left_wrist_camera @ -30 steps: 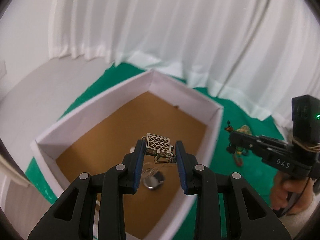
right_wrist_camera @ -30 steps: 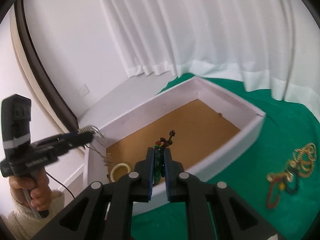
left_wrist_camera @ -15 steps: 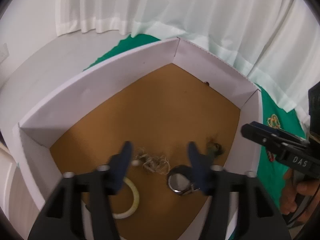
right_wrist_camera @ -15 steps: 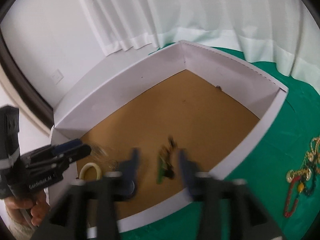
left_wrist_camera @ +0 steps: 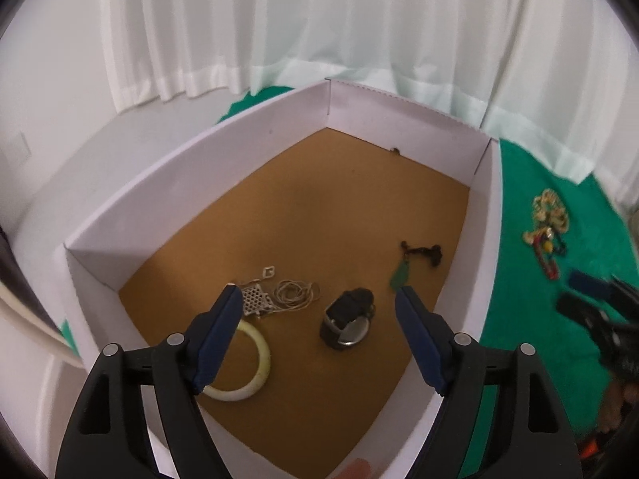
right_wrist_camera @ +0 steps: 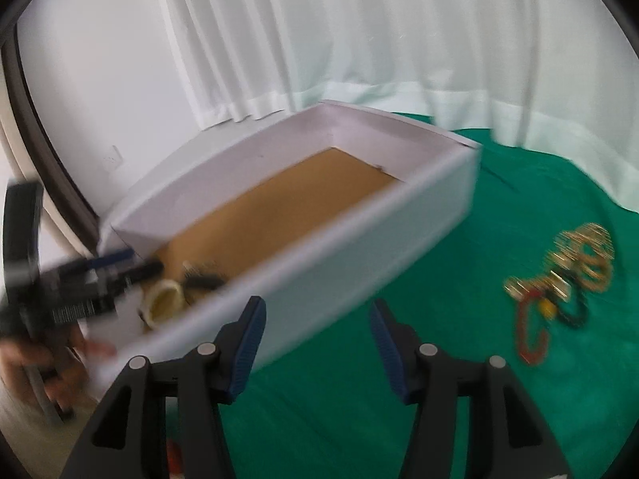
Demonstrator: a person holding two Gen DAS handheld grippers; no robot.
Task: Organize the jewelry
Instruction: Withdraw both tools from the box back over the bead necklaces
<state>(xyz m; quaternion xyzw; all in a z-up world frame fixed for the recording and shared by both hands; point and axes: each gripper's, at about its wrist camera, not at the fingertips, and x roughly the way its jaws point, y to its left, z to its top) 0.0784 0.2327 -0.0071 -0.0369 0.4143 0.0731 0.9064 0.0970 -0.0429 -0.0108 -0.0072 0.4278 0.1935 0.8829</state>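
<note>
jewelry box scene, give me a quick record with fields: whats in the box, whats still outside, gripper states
box: white box, brown floor
inside: pale bangle, lattice pendant on a coiled chain, watch, green pendant on a dark cord
outside: tangled jewelry pile on the green cloth
left gripper: open, empty, over the box
right gripper: open, empty, over the cloth

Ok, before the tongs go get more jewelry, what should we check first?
1. Left tongs empty: ok, jaws just opened, nothing between them.
2. Right tongs empty: ok, open over the green cloth.
3. Dropped pieces inside the box: ok, lattice pendant, green pendant, watch and bangle lie on its floor.
4. More jewelry left: ok, a pile on the cloth.
5. Pile tangled: cannot tell, blurred.
</note>
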